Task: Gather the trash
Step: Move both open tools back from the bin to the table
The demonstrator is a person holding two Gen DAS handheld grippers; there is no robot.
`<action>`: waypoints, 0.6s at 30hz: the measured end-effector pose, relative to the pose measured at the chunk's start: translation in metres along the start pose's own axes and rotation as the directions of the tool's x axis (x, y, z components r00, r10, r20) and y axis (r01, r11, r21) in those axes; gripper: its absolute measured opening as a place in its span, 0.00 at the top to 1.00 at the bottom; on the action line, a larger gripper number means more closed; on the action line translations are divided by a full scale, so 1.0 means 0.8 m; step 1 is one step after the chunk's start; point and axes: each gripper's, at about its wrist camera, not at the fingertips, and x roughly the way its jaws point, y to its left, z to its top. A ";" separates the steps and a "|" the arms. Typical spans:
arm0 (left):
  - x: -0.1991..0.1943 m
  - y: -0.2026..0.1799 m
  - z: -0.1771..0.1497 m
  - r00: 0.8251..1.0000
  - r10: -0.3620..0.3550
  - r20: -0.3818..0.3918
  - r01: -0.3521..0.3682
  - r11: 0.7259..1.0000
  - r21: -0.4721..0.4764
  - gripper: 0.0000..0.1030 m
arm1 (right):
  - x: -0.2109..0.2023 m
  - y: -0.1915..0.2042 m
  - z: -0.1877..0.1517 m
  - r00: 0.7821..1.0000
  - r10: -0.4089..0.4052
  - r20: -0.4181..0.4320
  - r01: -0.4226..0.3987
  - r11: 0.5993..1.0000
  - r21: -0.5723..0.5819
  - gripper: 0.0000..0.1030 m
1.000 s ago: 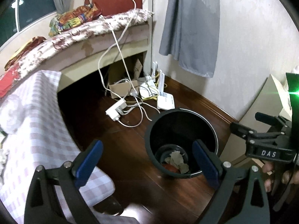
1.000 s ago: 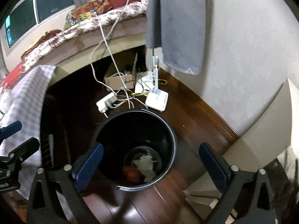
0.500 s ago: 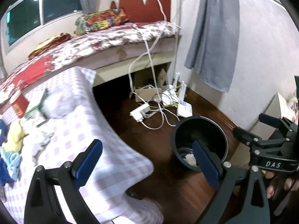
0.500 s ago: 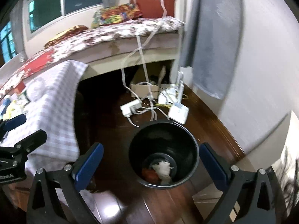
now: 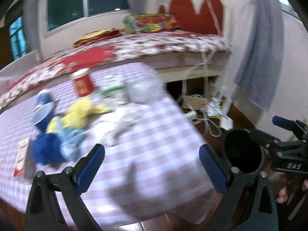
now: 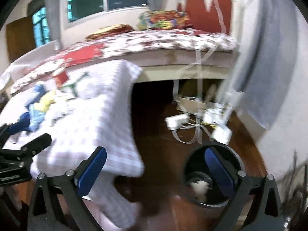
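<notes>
Left hand-held gripper wide apart, empty; right hand-held gripper likewise

The right gripper has its blue-padded jaws spread wide with nothing between them. Behind the right jaw, a black bin stands on the dark wooden floor with pale crumpled trash at its bottom. To the left, a checked cloth drapes over the desk, carrying blurred yellow, blue and white scraps. The left gripper shows at the left edge.
</notes>
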 end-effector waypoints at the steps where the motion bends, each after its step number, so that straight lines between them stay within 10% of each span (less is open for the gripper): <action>1: -0.002 0.015 -0.002 1.000 0.018 0.005 -0.018 1.000 -0.021 0.04 | 0.003 0.010 0.003 1.000 0.023 0.004 -0.023 1.000 -0.004 0.00; 14: -0.043 0.195 -0.052 0.949 0.315 -0.006 -0.308 0.923 -0.232 0.04 | 0.037 0.161 0.036 0.975 0.219 -0.025 -0.220 0.965 -0.140 0.01; 18: -0.042 0.235 -0.066 0.933 0.357 -0.032 -0.352 0.894 -0.276 0.04 | 0.050 0.220 0.038 0.958 0.282 -0.051 -0.286 0.937 -0.200 0.19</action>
